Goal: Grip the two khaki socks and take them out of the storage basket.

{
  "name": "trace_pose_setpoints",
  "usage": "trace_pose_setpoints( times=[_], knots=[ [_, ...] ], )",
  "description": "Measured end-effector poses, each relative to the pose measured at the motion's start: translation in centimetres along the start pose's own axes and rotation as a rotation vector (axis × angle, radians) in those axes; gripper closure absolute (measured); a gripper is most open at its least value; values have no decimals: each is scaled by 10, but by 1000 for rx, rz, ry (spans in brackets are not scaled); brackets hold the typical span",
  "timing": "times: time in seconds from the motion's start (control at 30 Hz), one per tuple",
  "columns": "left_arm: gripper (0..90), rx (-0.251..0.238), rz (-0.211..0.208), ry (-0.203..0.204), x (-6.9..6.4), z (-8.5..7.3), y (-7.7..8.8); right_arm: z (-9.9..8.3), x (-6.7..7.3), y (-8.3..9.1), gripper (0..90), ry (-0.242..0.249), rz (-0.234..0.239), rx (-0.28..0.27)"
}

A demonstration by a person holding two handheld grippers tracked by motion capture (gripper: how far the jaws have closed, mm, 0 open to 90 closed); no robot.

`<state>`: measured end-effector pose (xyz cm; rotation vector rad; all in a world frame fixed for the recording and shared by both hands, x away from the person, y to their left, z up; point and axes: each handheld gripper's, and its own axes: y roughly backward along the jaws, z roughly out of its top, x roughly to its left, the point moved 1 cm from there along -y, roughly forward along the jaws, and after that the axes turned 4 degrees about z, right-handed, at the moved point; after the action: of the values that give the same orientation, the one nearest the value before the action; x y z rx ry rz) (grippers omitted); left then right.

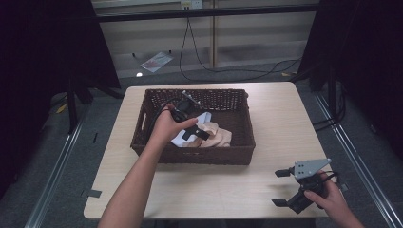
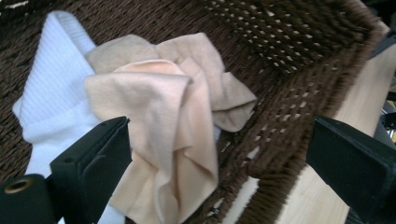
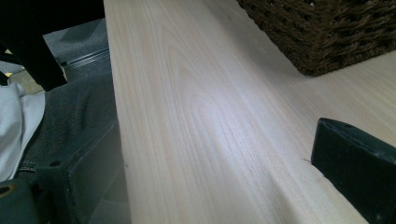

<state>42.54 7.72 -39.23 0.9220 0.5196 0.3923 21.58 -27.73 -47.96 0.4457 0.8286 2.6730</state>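
Over the dark brown woven wicker basket [image 1: 240, 126], our left gripper [image 1: 196, 133] hangs with jaws spread wide above a crumpled peach-beige cloth [image 2: 173, 121].

We see that cloth heaped inside the basket, lying partly on top of a white ribbed cloth [image 2: 51, 100] and close to the basket's near wall; our left gripper view has its black jaws standing apart on either side of the cloth, pinching nothing. Down at the near right corner of the pale wooden counter [image 1: 280, 114], our right gripper [image 1: 283, 187] sits low, well apart from the basket, jaws also spread and gripping nothing, with bare wood between them.
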Motion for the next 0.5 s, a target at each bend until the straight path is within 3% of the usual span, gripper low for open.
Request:
trace_pose_setpoints(
  times=[0.2, 0.33, 0.5],
  knots=[
    [63, 49, 31, -4, 9, 1, -8, 0, 0, 0, 15, 0, 0, -1],
    [64, 39, 36, -14, 12, 1, -10, 0, 0, 0, 14, -1, 0, 1],
    [62, 54, 62, 11, 19, 0, -17, 0, 0, 0, 15, -3, 0, 2]
  ],
)
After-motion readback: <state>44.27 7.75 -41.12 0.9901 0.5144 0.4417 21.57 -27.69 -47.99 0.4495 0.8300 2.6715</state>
